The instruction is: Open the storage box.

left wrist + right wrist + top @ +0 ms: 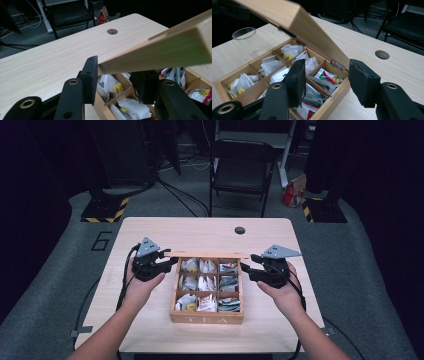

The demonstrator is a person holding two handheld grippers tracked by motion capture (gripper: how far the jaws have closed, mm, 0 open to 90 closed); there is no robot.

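A wooden tea box (pixel 206 318) stands mid-table, its compartments full of tea bags (pixel 206 282). Its lid (pixel 207 254) is raised and tilts over the back row. My left gripper (pixel 172 260) is at the lid's left end. In the left gripper view the lid (pixel 162 52) runs between the jaws of that gripper (pixel 117 80), with its end against the left pad (pixel 90 75). My right gripper (pixel 245 266) hovers at the box's right side. In the right gripper view its jaws (pixel 325 80) stand apart over the box's rim (pixel 337 93) with nothing pressed between them, below the lid (pixel 312 32).
The light wooden table (pixel 150 230) has a round cable hole (pixel 240 230) behind the box. A black folding chair (pixel 242 167) and a red bag (pixel 292 195) stand on the floor beyond the far edge. Cables trail from both grippers off the near edge.
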